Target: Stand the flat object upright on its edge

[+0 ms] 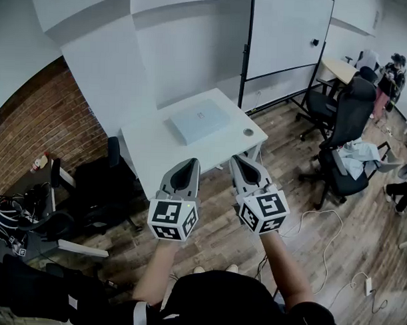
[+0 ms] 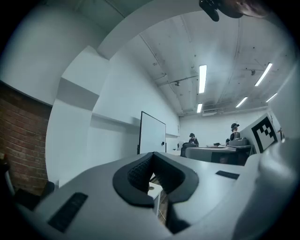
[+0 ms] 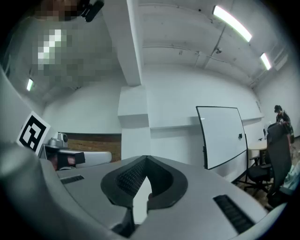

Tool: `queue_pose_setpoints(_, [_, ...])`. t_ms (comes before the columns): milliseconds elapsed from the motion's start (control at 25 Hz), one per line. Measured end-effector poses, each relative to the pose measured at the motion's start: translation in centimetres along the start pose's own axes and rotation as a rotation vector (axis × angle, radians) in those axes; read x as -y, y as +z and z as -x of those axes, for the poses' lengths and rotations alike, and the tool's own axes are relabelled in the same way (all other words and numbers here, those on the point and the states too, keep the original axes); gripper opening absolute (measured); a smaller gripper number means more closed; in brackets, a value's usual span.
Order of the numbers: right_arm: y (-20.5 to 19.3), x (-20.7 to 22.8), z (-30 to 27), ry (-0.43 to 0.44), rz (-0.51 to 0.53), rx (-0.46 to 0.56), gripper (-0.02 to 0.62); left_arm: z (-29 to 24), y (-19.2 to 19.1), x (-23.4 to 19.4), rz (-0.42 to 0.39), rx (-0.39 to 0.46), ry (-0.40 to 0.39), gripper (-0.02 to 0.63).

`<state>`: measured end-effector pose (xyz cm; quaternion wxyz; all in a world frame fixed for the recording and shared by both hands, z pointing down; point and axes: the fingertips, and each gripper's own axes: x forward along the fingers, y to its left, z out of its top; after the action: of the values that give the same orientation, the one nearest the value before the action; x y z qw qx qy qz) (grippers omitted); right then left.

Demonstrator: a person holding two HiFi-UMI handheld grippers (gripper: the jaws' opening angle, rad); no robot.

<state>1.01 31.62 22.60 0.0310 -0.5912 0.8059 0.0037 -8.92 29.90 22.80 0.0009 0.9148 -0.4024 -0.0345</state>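
The room was evenly and fairly brightly lit by ceiling strip lights (image 2: 202, 78), which glared pure white in both gripper views. In the head view the white worktop (image 1: 157, 147) was almost washed out, and shadows were soft and faint. Both gripper views were fisheye: the walls bowed and the corners went black. The fingers (image 2: 138, 171), close to the lens, looked dark and slightly soft.

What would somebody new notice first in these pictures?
Front and centre in the head view, the left gripper and right gripper are held side by side above the floor, both with jaws shut and empty. Just beyond them a pale blue flat object lies flat on the white table, and a whiteboard stands behind it.
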Motion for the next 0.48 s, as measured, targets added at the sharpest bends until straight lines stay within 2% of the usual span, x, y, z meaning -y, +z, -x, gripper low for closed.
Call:
queue_pose_setpoints(160, [-0.3,0.4,0.3,0.006,-0.035,0.005,0.038,-0.2,-0.5,0.7,0.003,-0.008,-0.004,0.009])
queue_pose_setpoints(480, [-0.4,2.6,1.9,0.019,-0.032,0.005,0.038,-1.6,-0.8,3.5,0.001,-0.016,-0.007,0.009])
